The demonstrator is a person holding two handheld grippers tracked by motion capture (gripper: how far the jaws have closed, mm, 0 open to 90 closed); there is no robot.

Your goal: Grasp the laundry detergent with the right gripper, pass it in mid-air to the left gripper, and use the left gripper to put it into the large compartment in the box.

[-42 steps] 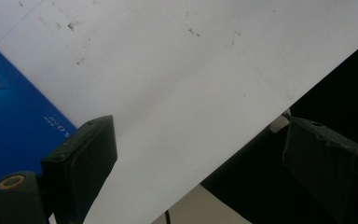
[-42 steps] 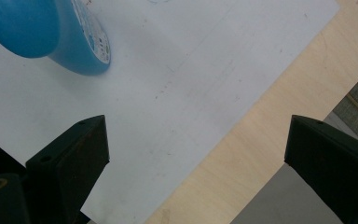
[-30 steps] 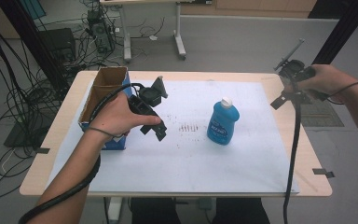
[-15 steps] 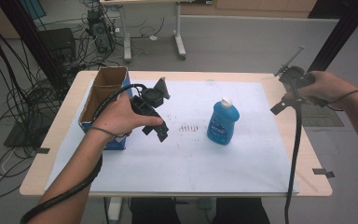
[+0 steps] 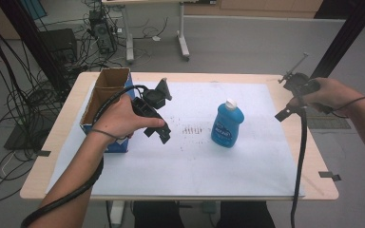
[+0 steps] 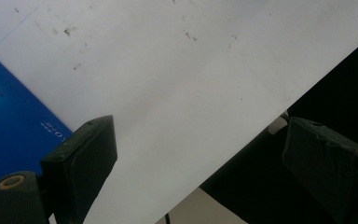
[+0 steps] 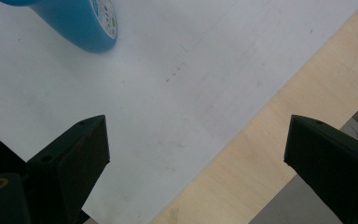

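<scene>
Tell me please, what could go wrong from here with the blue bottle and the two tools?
The blue bottle stands upright and alone on the white sheet; a sideways touch from either open tool could tip it. The right tool hangs past the table edge, and its cable may snag there. The left tool is beside the cardboard box and could knock it.
</scene>
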